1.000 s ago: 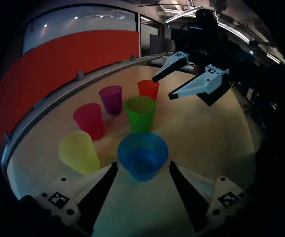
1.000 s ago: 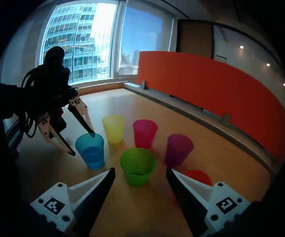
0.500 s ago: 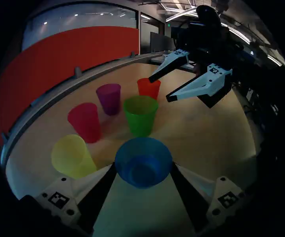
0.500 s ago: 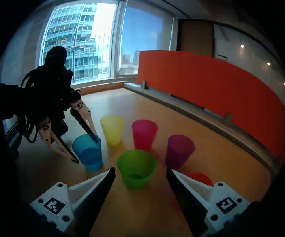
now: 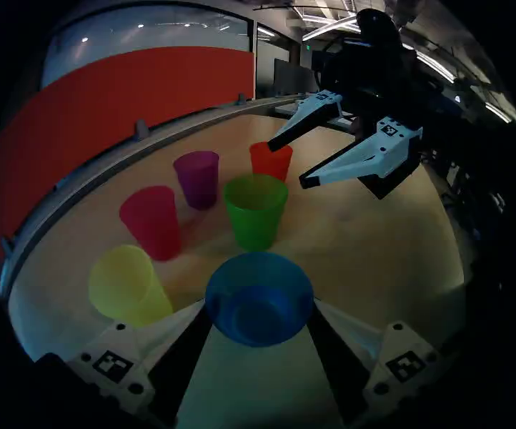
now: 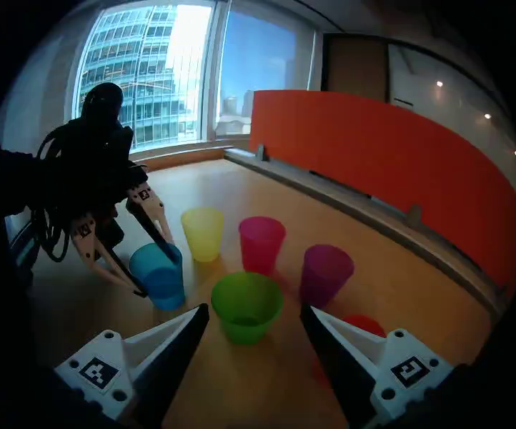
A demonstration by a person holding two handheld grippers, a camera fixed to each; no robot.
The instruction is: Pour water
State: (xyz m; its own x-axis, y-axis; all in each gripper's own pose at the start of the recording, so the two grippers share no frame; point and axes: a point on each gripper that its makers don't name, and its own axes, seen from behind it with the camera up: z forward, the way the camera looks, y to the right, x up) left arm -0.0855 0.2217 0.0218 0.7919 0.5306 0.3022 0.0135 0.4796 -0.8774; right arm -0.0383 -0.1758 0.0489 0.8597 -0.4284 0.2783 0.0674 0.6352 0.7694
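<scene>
My left gripper (image 5: 258,311), jaws wide, straddles the blue cup (image 6: 158,275) on the wooden table (image 5: 372,236), whether touching I cannot tell, presumably to clamp it as the pouring vessel, while my right gripper (image 6: 253,309), equally wide, fronts the green cup (image 6: 246,304), a likely receiver.

A long red partition (image 6: 394,157) borders the far edge of the pale wooden counter (image 6: 208,186). Tall windows (image 6: 258,71) show high-rise buildings (image 6: 122,64). Strip lights (image 5: 322,28) glow overhead.
</scene>
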